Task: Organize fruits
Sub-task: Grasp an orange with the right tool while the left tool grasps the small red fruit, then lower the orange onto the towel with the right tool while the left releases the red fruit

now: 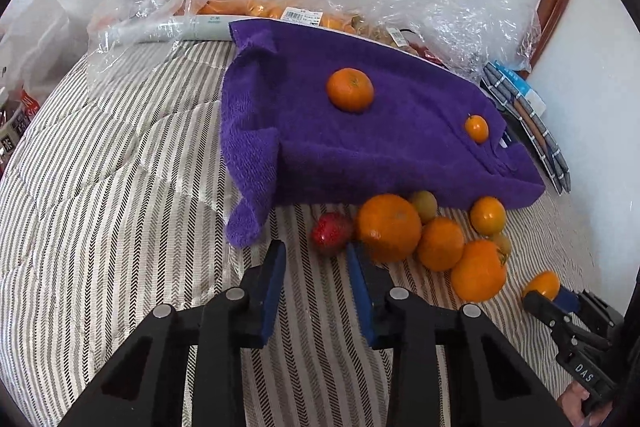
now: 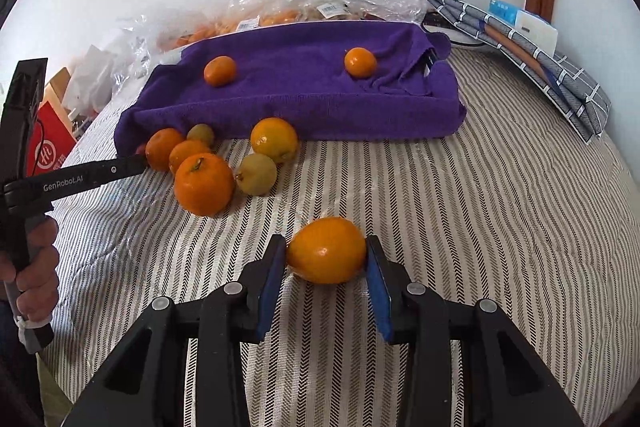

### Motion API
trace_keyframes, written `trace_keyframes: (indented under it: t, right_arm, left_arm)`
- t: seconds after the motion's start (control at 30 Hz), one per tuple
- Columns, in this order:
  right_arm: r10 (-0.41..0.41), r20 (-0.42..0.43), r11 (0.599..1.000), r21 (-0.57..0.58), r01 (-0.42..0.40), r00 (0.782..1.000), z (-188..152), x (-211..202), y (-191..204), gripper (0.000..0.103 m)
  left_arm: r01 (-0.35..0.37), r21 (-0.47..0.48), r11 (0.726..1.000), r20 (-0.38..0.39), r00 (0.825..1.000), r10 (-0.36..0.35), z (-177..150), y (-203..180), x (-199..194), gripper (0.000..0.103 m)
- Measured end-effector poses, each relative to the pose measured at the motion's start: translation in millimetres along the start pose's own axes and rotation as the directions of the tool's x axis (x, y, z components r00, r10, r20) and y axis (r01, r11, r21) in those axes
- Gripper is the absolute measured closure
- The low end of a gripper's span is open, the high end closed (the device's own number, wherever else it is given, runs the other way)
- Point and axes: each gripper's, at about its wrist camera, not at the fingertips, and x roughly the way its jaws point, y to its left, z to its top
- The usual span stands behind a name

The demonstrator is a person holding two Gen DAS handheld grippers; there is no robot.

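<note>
Strawberry point(image 1: 331, 233) half-hidden (behind left gripper point(image 1: 316, 249)).

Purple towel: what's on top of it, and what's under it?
Two orange fruits sit apart on the purple towel: one toward the left in the right wrist view, one toward the right. Whatever box-shaped thing it drapes over is fully covered.

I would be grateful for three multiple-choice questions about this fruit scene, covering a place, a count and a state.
1. Where is the strawberry? A on a shelf; B on the striped cover; C in a bowl.
2. How many fruits sit on the purple towel? A two; B none; C five.
3. The right gripper is: A open and empty; B out of view; C shut on an orange fruit.
Answers: 1 B, it lies on the stripes; 2 A, one larger, one smaller; 3 C, both pads press it.
</note>
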Motion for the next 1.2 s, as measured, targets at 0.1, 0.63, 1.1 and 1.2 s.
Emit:
trace_keyframes:
  t: [0.1, 0.63, 1.1, 1.2]
  right_arm:
    - [0.007, 0.002, 1.000, -0.003, -0.007, 1.000, -2.0, 2.2, 0.2, 0.063]
    - [0.056, 0.073, 0.998, 0.033, -0.059, 0.996, -6.3, -5.8, -6.4, 0.064]
    - [0.084, 0.093, 0.989, 0.111, -0.094, 0.992, -6.1, -9.0, -23.0, 0.064]
    - [0.053, 0.101, 0.992, 0.112, -0.065, 0.993, 1.0, -11.2, -26.2, 0.064]
  left_arm:
    - [0.022, -0.012, 1.000, 0.010, 1.000, -0.022, 0.8, 1.9, 1.1, 0.077]
    - [0.113, -0.071, 0.991, 0.123, 0.987, -0.104, -3.3, 12.1, -5.6, 0.084]
    - [0.129, -0.067, 0.989, 0.251, 0.962, -0.108, -9.2, 14.6, -29.5, 0.084]
    - [0.129, -0.064, 0.990, 0.253, 0.961, -0.109, -8.9, 15.6, -33.2, 0.084]
